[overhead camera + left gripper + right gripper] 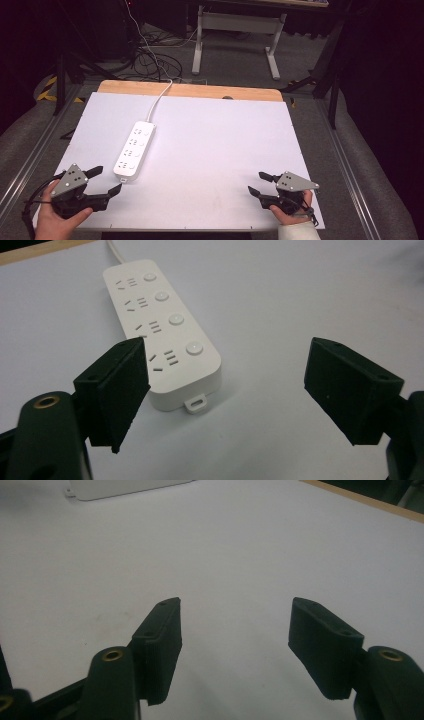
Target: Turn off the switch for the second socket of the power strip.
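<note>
- the work in hand looks like the opening approach to the white power strip [134, 150]; nothing is gripped yet.
- the power strip lies flat on the white tabletop [225, 150], left of centre, its long axis running away from the person and its white cord [159, 97] leading off over the far wooden edge.
- the left claw [107, 181] sits at the near left corner, jaws spread wide and empty, pointing toward the strip's near end; in the left gripper view the strip [162, 330] lies just ahead, nearer the left-hand jaw, apart from both.
- the right claw [260, 183] rests at the near right corner, well apart from the strip, jaws also wide with only bare tabletop between them; the strip's end [125, 487] shows far off at the top of the right gripper view.
- judgement: the next move calls for the left claw to go forward and straddle the strip's near end across its width, then close; the strip is broad, so the jaws should stay wide until square on it.
- the four switch buttons [194, 347] sit along one side; a grip there could press one.
</note>
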{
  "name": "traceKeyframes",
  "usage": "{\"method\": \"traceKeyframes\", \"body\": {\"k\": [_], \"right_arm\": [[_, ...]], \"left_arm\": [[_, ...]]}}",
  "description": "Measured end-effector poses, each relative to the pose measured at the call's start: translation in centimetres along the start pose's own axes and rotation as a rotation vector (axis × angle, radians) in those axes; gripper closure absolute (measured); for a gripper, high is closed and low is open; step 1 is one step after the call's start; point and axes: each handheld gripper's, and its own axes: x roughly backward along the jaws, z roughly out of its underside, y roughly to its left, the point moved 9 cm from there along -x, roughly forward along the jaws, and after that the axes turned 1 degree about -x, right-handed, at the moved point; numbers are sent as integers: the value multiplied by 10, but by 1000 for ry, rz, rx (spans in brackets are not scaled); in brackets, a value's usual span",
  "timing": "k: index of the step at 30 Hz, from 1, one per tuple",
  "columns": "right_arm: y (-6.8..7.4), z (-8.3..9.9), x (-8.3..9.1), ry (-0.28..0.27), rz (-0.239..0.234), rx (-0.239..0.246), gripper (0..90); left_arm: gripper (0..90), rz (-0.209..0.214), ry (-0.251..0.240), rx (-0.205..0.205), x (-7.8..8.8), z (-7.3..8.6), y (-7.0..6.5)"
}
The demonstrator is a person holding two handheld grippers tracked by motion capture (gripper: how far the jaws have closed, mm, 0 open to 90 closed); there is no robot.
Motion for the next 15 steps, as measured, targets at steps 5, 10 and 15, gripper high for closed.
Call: {"method": "traceKeyframes", "body": {"k": [5, 10, 15], "right_arm": [[0, 0, 0, 3, 4, -3, 387], [0, 0, 0, 0, 1, -4, 387], [0, 1, -1, 2, 1, -6, 387]], "left_arm": [[197, -2, -4, -20, 0, -12, 1], [197, 4, 2, -30, -5, -23, 1], [197, 6, -3, -32, -7, -32, 3]]}}
